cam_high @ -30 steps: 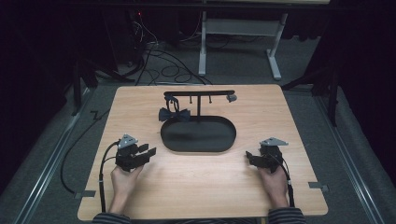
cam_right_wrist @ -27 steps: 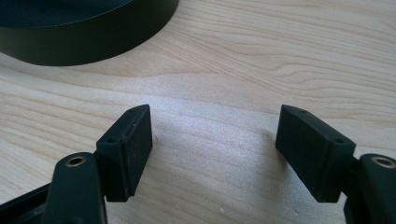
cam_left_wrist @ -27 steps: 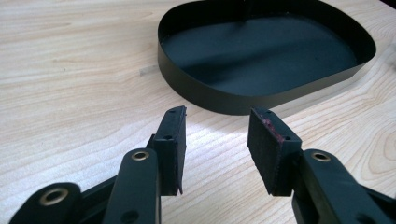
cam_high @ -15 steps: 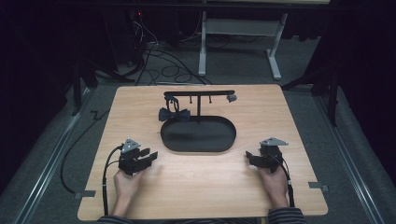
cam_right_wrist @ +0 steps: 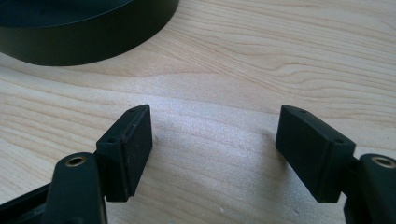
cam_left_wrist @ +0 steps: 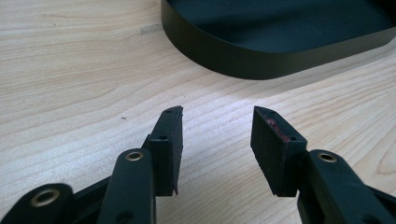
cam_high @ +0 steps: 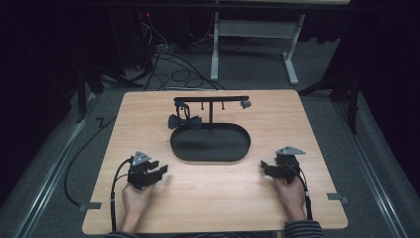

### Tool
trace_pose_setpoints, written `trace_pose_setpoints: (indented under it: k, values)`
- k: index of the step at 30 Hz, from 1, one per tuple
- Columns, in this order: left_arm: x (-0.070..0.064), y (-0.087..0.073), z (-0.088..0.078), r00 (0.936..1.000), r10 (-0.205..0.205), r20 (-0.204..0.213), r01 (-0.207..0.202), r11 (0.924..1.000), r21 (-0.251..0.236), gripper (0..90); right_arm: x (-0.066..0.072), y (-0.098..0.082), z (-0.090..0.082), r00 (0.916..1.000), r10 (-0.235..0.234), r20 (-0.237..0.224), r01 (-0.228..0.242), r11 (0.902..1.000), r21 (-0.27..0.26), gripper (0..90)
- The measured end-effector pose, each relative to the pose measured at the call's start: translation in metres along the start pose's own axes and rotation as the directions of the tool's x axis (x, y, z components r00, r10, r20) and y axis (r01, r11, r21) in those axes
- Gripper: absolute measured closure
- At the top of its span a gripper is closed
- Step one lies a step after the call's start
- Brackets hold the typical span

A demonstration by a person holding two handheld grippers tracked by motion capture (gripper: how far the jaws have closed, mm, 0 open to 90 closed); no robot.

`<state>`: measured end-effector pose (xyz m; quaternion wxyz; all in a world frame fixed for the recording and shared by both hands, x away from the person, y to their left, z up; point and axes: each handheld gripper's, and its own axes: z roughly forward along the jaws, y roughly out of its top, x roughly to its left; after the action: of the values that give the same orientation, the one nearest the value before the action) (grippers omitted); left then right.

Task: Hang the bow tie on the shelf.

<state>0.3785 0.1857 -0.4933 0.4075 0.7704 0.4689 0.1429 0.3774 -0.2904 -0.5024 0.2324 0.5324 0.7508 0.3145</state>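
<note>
A: What changed?
B: The left gripper (cam_high: pixel 159 171) has drawn back toward the person, its jaws just opening wider, nothing between them. The right gripper (cam_high: pixel 264 167) gapes empty.
A: And the nearest thing?
B: The black oval metal tray (cam_high: pixel 210 156) sits between them, untouched.

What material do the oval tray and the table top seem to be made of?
The oval tray looks like metal or hard plastic with a matte black finish: its wall is thin, smooth and even, with only a soft sheen; which one it is I cannot tell. The table top looks like light wood or a wood-pattern laminate: pale grain lines run across it, and the surface is flat and slightly glossy.
</note>
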Motion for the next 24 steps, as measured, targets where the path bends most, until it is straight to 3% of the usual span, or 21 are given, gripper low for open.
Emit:
trace_pose_setpoints:
  k: [8, 15, 24]
  values:
    - [-0.001, -0.005, 0.004, 0.9998, 0.007, -0.021, -0.007, 0.9999, 0.012, 52.7, 0.000, 0.000, 0.000, 1.0000, 0.000, 0.000, 0.000, 1.0000, 0.000, 28.5]
    - [-0.005, -0.007, 0.009, 0.9981, 0.038, -0.049, -0.036, 0.9984, 0.043, 51.3, 0.000, 0.000, 0.000, 1.0000, 0.000, 0.000, 0.000, 1.0000, 0.000, 28.5]
    - [-0.008, -0.008, 0.010, 0.9965, 0.057, -0.061, -0.055, 0.9978, 0.038, 49.7, 0.000, 0.000, 0.000, 1.0000, 0.000, 0.000, 0.000, 1.0000, 0.000, 28.5]
